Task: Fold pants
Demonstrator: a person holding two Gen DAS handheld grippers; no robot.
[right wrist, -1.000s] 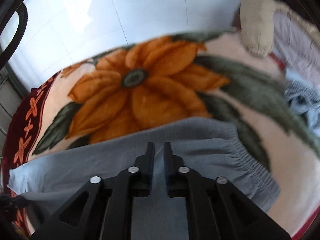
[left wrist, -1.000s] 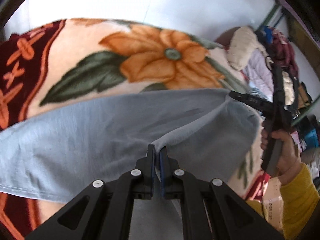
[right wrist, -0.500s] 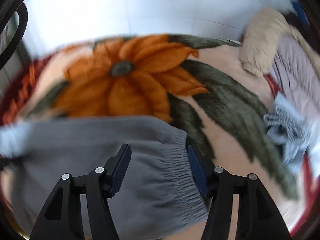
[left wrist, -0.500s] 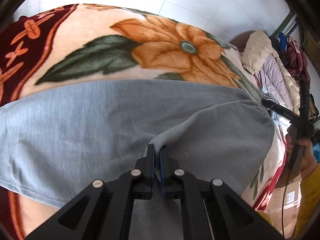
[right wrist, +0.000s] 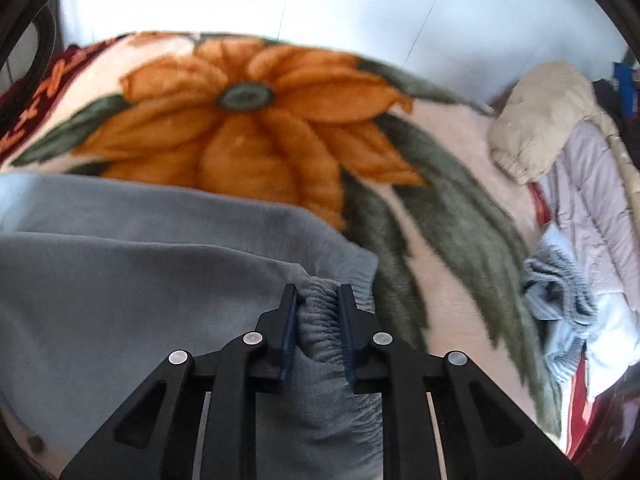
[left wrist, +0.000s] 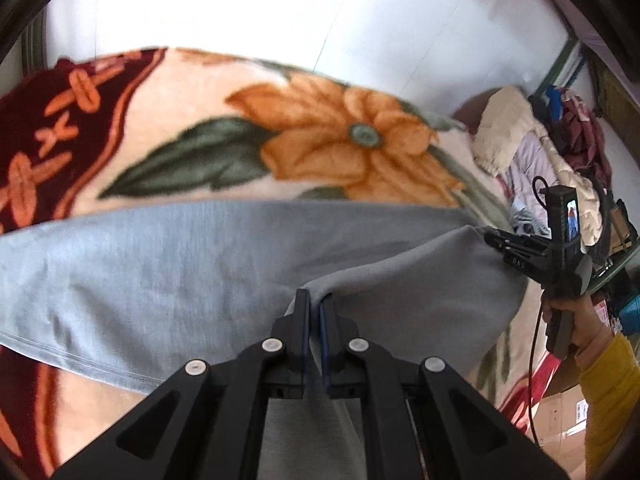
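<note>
Grey pants (left wrist: 168,264) lie across a floral blanket (left wrist: 328,144), legs stretching left. My left gripper (left wrist: 315,300) is shut on a fold of the pants' near edge and holds it slightly raised. My right gripper (right wrist: 317,296) is shut on the bunched elastic waistband (right wrist: 320,312) at the pants' right end. It also shows in the left wrist view (left wrist: 496,240), at the raised right corner of the pants. The cloth under both grippers is hidden by the fingers.
A pile of clothes and quilts (right wrist: 568,184) lies at the right end of the bed, with a light blue knit garment (right wrist: 560,292) near it. A white wall (left wrist: 280,8) stands behind the bed. A cardboard box (left wrist: 568,412) sits below the bed's right edge.
My right gripper was open over the waistband half a second ago; it has now closed on the waistband. My left gripper has kept its hold on the fold.
</note>
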